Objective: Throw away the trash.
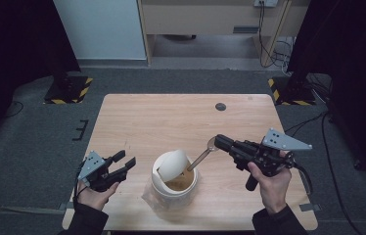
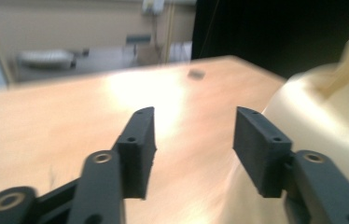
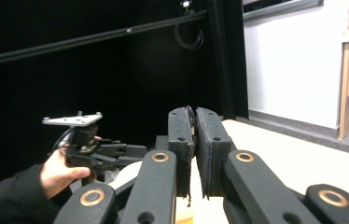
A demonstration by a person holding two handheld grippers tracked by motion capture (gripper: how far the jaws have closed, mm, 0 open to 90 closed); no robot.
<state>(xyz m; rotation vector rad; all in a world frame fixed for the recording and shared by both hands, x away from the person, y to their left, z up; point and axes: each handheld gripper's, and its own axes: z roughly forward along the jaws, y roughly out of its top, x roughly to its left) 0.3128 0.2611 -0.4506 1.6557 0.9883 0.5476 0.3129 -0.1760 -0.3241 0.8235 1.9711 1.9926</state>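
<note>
Spoon [image 1: 201, 157] in the grip of our right gripper [image 1: 218, 141]: its long handle slants down from the jaws into a round white tub [image 1: 173, 193] that sits near the front middle of a pale wooden table [image 1: 137, 117]. The tub holds something brown, and the spoon's lower end rests in it at the rim on the right side. A cream, curved lid [image 1: 172, 164] leans tilted across the tub's left half, leaving the right half uncovered.

In the right gripper view, our two black jaws are pressed close together; the spoon between them cannot be made out there, only the narrow seam.

Our left gripper [image 1: 125, 163] hovers just left of the tub, not touching it. In the left gripper view its jaws stand wide apart with nothing between them, and the tub's pale wall [image 2: 331, 121] bulges in at the right.

We judge the step in hand to be scooping or stirring. To do it well, we would bring the left jaws onto the tub wall to steady it, since a light tub may slide or tip. We would keep the right grip firm, move the handle slowly, and stay clear of the leaning lid so it is not knocked off.
</note>
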